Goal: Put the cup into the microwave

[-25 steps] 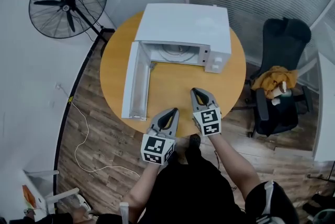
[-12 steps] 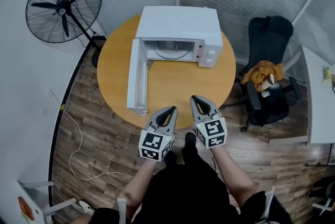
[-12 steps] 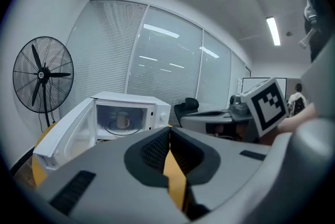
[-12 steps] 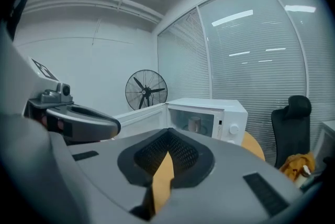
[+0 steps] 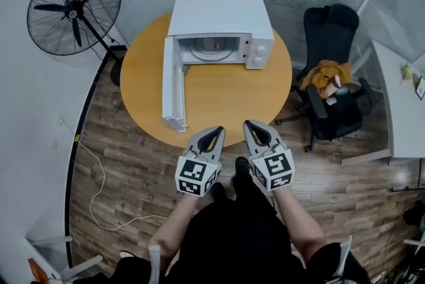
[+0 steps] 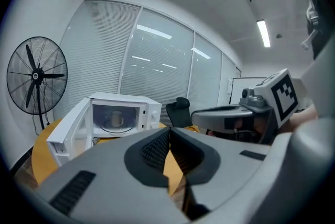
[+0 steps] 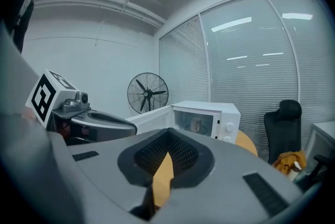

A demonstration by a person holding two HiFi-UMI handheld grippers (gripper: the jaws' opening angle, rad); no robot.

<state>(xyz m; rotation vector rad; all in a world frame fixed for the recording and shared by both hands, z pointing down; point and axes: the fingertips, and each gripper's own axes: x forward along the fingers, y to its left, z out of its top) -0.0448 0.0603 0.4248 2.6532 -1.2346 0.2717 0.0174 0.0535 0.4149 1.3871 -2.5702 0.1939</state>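
The white microwave (image 5: 219,24) stands at the far side of the round wooden table (image 5: 226,107), its door (image 5: 174,87) swung wide open to the left. A pale cup (image 6: 116,119) stands inside on the turntable, and the right gripper view also shows the cup (image 7: 196,124) in the cavity. My left gripper (image 5: 216,133) and right gripper (image 5: 251,125) hover side by side just off the table's near edge, well short of the microwave. Both are shut, with nothing between their jaws.
A standing fan (image 5: 73,7) is at the far left. At the right, an office chair (image 5: 329,77) holds an orange cloth, and a white desk (image 5: 398,110) lies beyond it. A cable (image 5: 99,176) trails over the wooden floor at the left.
Both grippers have drawn back from above the table to just past its near edge. The whole view has pulled away from the microwave.
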